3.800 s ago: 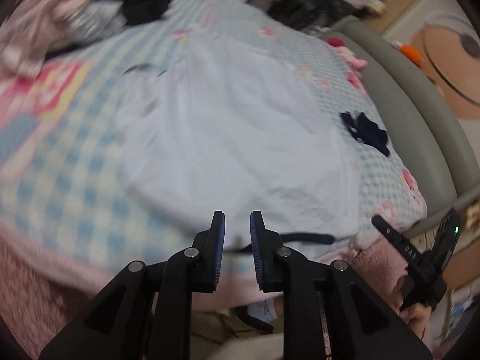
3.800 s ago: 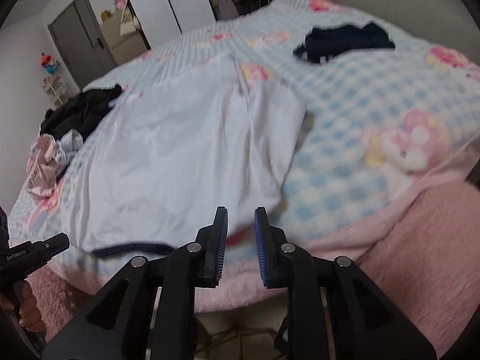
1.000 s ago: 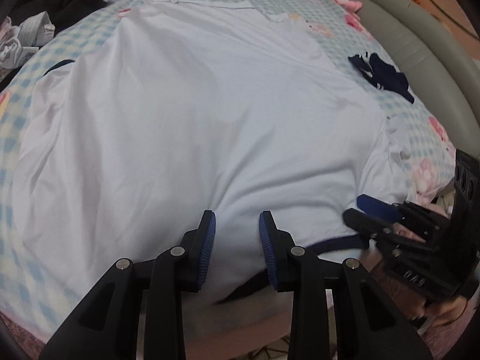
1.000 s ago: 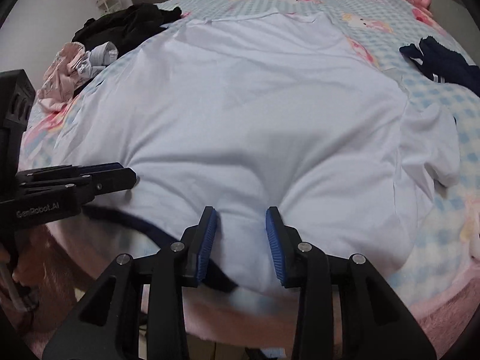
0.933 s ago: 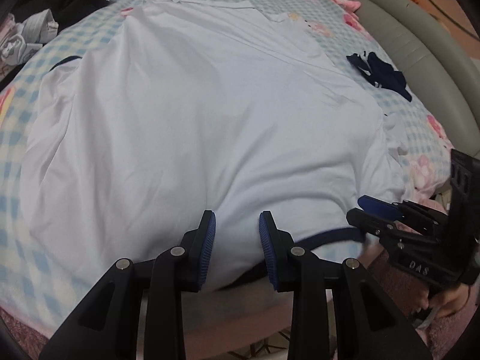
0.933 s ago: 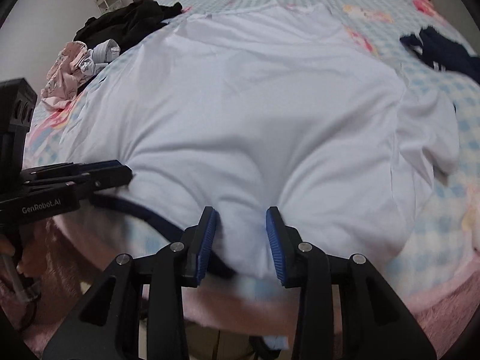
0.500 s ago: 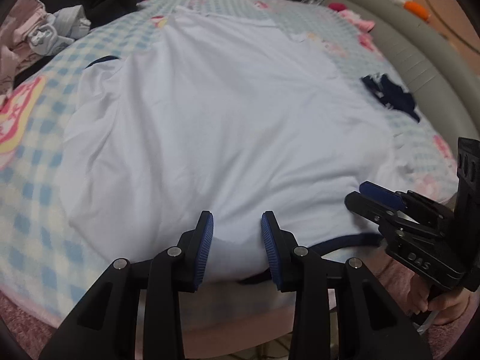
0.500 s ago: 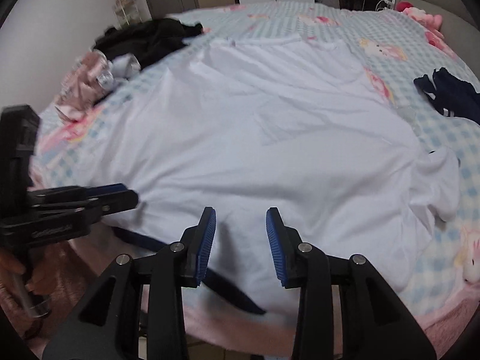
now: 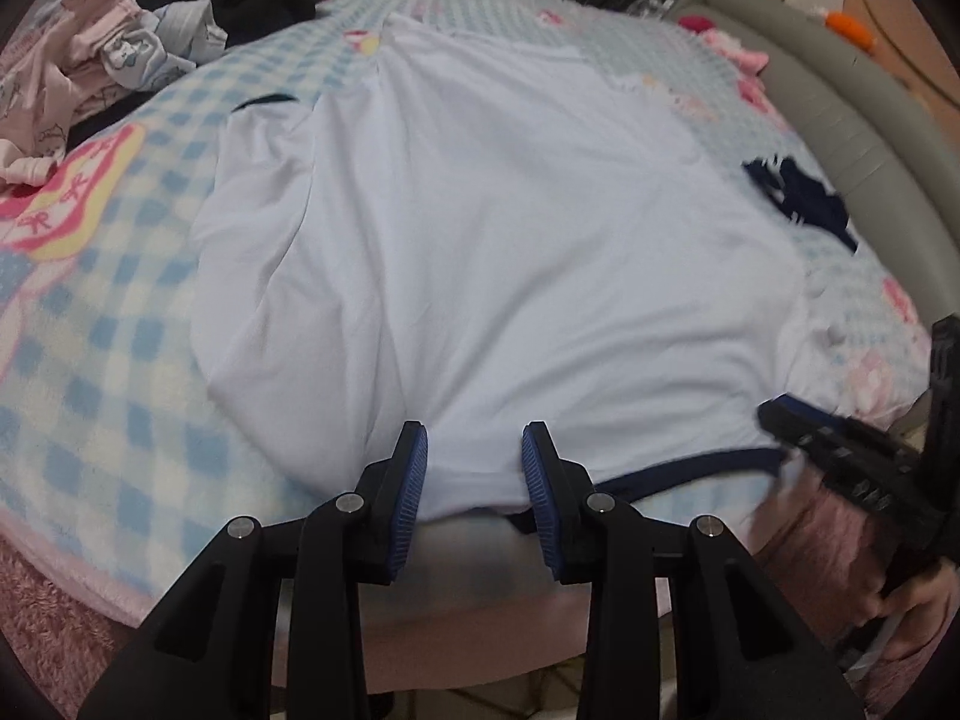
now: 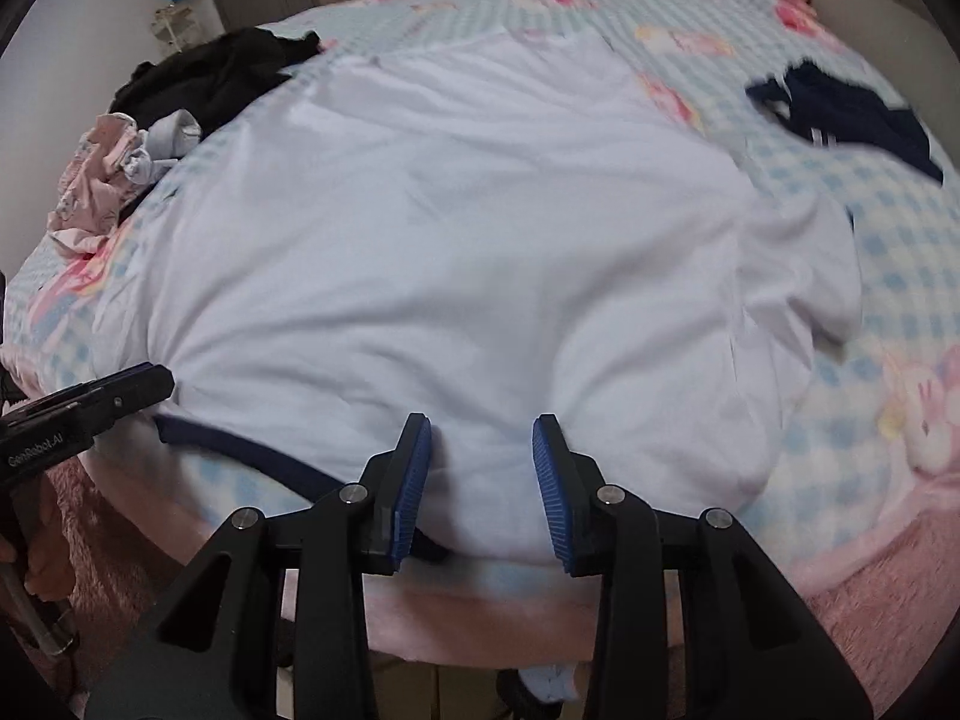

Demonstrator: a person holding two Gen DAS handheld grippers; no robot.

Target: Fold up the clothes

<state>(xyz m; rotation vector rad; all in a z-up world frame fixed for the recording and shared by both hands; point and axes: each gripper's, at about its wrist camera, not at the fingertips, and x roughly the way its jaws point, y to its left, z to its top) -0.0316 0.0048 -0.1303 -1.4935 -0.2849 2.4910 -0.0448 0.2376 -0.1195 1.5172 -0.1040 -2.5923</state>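
Note:
A white garment with a navy-trimmed hem (image 9: 480,228) lies spread flat on the checked bed; it also shows in the right wrist view (image 10: 456,252). My left gripper (image 9: 474,450) is open over the near hem, jaws apart with white cloth between them, near the garment's left corner. My right gripper (image 10: 482,444) is open over the hem further right. Each gripper shows in the other's view: the right one (image 9: 840,450) at the hem's right end, the left one (image 10: 102,396) at the left end.
A blue-checked blanket (image 9: 120,312) with pink cartoon prints covers the bed. A heap of black and pink clothes (image 10: 180,96) lies at the far left. A small navy garment (image 10: 840,108) lies at the right. A grey padded bed frame (image 9: 840,90) runs along the right side.
Both grippers have drawn back toward the near bed edge, pulling the hem with them, and the garment now lies flatter and more spread. The jaws stay open.

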